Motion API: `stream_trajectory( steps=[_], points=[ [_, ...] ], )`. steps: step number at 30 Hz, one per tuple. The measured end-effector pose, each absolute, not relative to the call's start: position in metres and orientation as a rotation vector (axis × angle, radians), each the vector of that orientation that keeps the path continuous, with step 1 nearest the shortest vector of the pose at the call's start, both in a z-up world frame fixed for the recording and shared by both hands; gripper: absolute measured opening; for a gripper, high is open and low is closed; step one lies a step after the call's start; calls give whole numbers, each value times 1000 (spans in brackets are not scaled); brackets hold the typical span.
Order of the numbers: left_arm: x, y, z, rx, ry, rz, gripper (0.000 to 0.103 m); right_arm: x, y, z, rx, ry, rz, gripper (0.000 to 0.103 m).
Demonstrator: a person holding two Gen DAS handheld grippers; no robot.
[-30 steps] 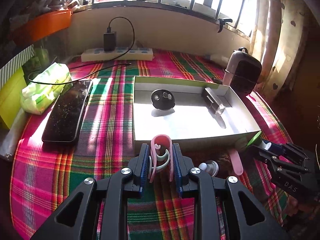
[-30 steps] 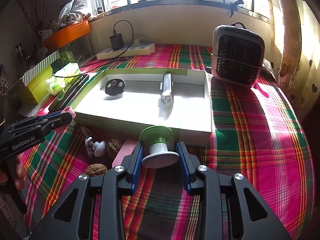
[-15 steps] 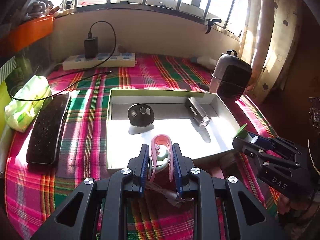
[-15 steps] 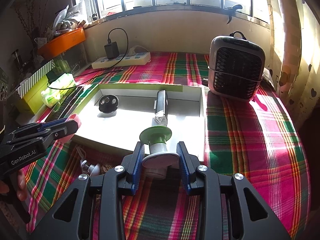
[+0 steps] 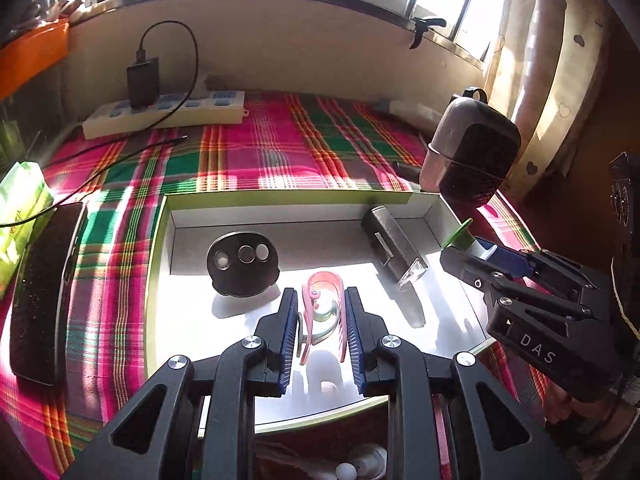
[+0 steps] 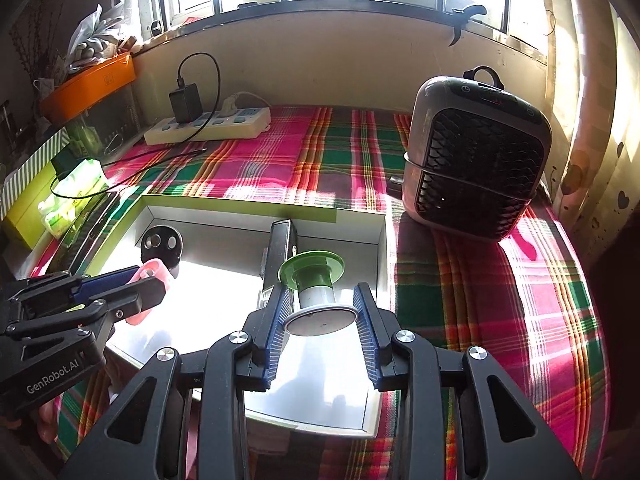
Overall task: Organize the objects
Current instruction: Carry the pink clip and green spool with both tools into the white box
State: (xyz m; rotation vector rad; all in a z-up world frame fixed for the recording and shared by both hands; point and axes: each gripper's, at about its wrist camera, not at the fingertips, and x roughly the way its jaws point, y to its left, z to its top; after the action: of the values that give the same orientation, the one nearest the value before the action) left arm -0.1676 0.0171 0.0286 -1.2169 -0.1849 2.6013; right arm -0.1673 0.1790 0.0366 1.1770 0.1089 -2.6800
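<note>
pink clip [image 5: 322,304] clamped in left tool [image 5: 322,312], its lower end hidden; right tool [image 6: 320,312] clamps spool [image 6: 318,296].

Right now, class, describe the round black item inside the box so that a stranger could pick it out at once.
Start at the shallow white box with green edges on the plaid cloth. Look in its far left part, near the back wall, at the black disc. Unlike the long dark bar-shaped item to its right, it is round and bears three small circles in a row on its face.
</note>
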Motion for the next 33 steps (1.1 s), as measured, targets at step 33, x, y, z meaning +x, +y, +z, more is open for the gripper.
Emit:
stream_trajectory(
  steps=[33],
  points=[
    [-202,29,8,-1281,-124,2594,22,-212,166,15,1247,187,-2623,35]
  ],
)
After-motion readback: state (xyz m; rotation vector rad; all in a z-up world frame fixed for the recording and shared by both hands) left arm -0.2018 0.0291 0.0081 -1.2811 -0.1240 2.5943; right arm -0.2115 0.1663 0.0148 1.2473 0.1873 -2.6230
